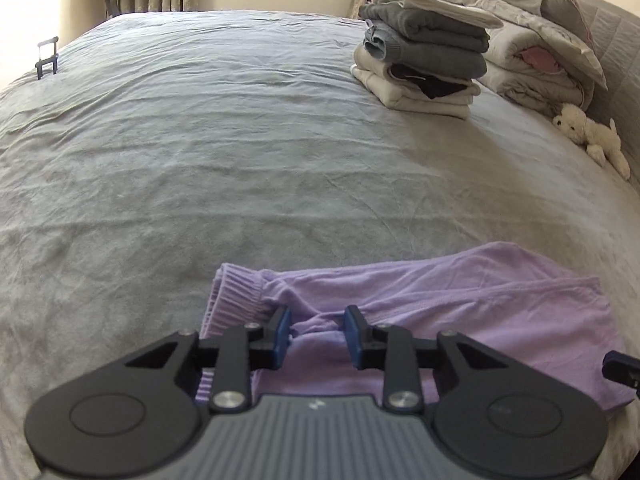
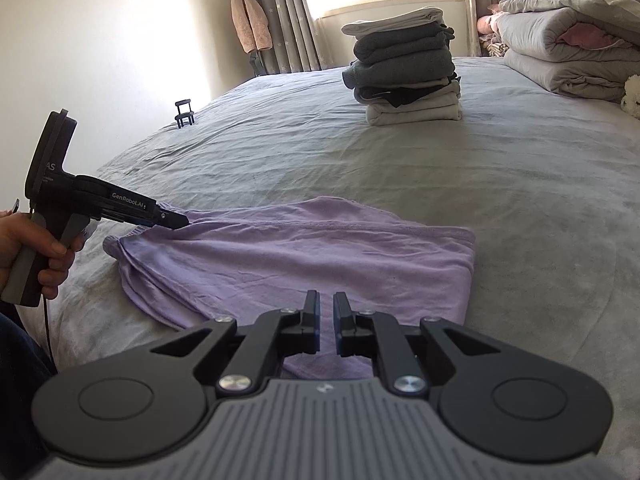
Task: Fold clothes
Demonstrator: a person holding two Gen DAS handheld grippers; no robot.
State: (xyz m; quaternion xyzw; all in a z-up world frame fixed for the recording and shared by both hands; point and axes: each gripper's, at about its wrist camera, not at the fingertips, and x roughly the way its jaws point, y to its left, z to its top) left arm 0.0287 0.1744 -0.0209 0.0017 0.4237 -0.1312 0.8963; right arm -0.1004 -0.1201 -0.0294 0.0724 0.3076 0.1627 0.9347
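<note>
A folded lilac garment (image 1: 460,304) with a ribbed cuff lies on the grey bed near its front edge; it also shows in the right wrist view (image 2: 304,252). My left gripper (image 1: 318,334) is open just above the garment's left end, by the cuff, with cloth bunched between its fingers. In the right wrist view the left gripper (image 2: 178,222) touches the garment's far left corner. My right gripper (image 2: 326,322) hovers over the garment's near edge, jaws nearly closed with a narrow gap and nothing between them.
A stack of folded grey and cream clothes (image 1: 424,60) stands at the back right of the bed (image 1: 200,160), and shows in the right wrist view (image 2: 404,68). Folded quilts (image 2: 568,48) and a white plush toy (image 1: 592,132) lie beyond. A small black stand (image 1: 47,58) sits at the far left edge.
</note>
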